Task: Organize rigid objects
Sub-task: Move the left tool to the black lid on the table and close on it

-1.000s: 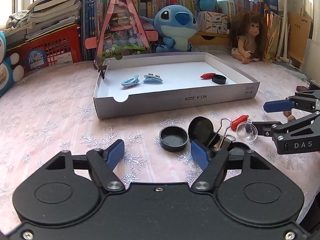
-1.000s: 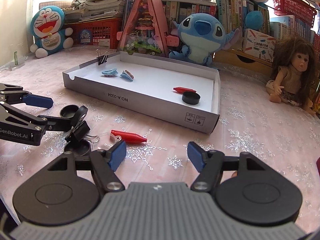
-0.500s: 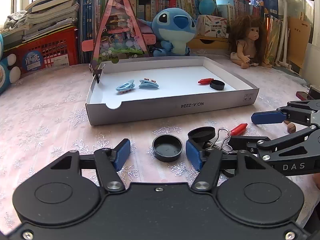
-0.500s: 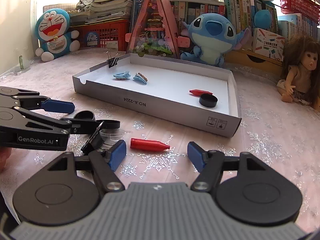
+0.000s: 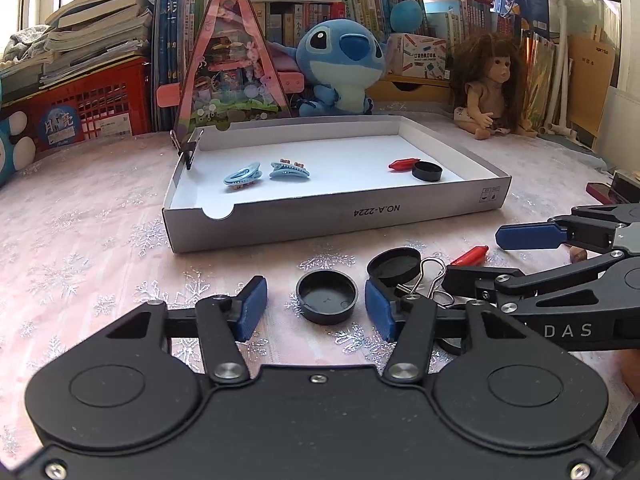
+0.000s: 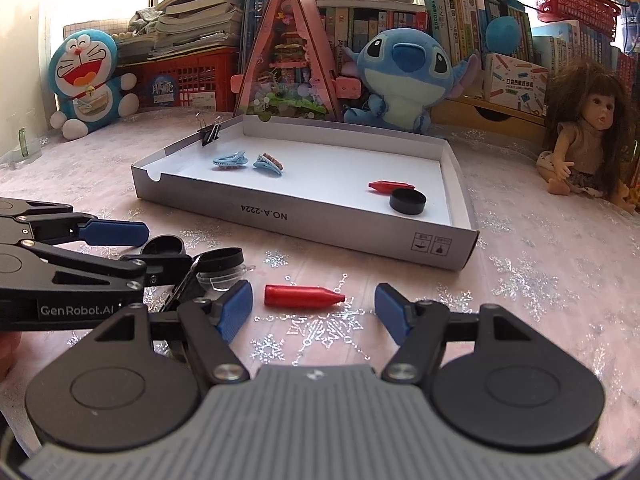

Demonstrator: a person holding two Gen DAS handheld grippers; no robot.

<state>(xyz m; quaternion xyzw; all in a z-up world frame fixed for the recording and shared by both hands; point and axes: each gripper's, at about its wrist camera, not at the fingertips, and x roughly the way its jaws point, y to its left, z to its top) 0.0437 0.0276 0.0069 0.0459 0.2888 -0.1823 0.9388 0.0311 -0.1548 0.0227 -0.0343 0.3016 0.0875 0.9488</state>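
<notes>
Black round plastic cap (image 5: 326, 297), lying open side up on the pink snowflake-patterned tablecloth (image 5: 80, 256), sits between the blue pads of the left gripper (image 5: 316, 309) — the jaws are closing around it, but the pads do not yet press on its sides. Just to its right a second black round cap (image 5: 394, 266) tilts against a silver-handled black binder clip (image 5: 430, 280).

Ahead stands the shallow grey cardboard box lid (image 5: 340, 216) with a white floor. Inside it lie two light-blue hair clips (image 5: 266, 173) at the left, a small red crayon-shaped piece (image 5: 404, 164) touching a third black cap (image 5: 427, 171) at the right, and another black binder clip (image 6: 210, 130) clamped on the far left wall.

The right gripper (image 6: 314, 312) is wide open and holds nothing; a loose red crayon-shaped piece (image 6: 302, 296) lies on the cloth just ahead, between its blue pads — untouched. A clear plastic dome (image 6: 224, 278) rests beside its left pad.
</notes>
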